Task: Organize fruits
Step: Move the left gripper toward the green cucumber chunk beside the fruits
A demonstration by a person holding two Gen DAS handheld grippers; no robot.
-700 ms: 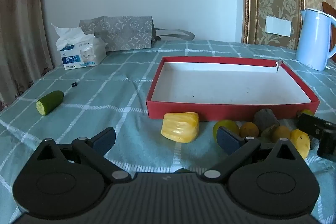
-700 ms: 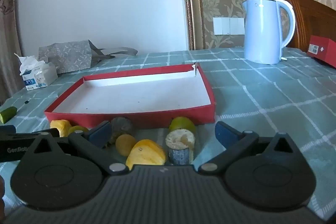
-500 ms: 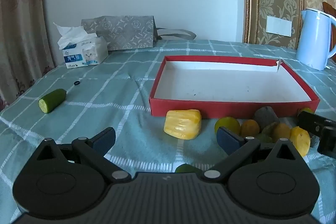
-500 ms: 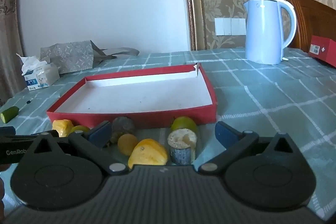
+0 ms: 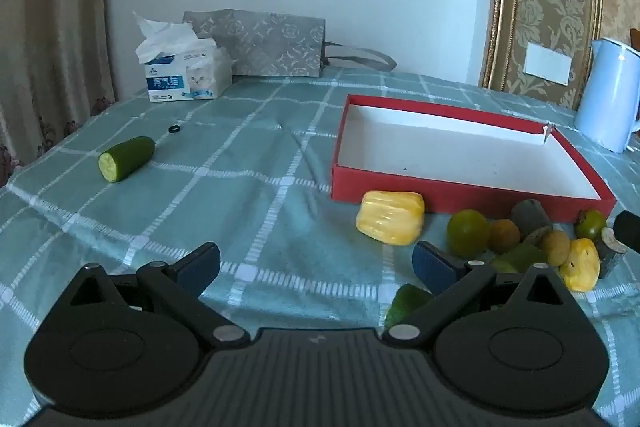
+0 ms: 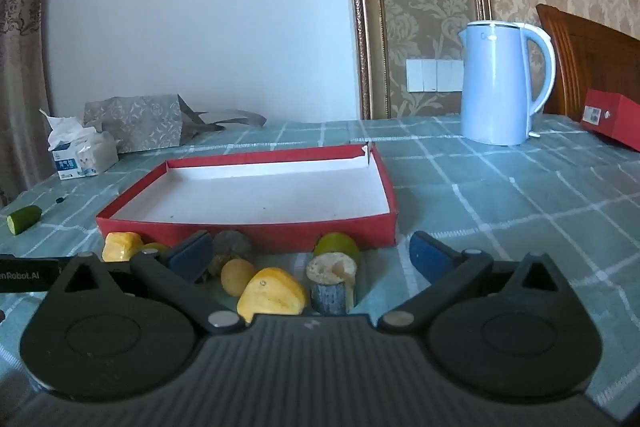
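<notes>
Fingers (image 5: 208, 259) of both grippers spread wide, grasping nothing — one red box (image 6: 256, 229), one cucumber piece (image 5: 126, 158), two yellow chunks (image 6: 272, 291).

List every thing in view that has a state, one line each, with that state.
Shallow red cardboard box with white inside: open, nothing in it.
Pale blue electric kettle: upright, lid shut.
White tissue box: open, tissue sticking out.
Green cucumber piece: lying on its side, cut end showing.
Left gripper: fingers open, holding nothing.
Right gripper: fingers open, holding nothing.

A checked green tablecloth (image 5: 248, 187) carries a red tray (image 5: 440, 193), scattered fruits (image 5: 391, 217), tissue box (image 5: 188, 77), kettle (image 6: 498, 83).
</notes>
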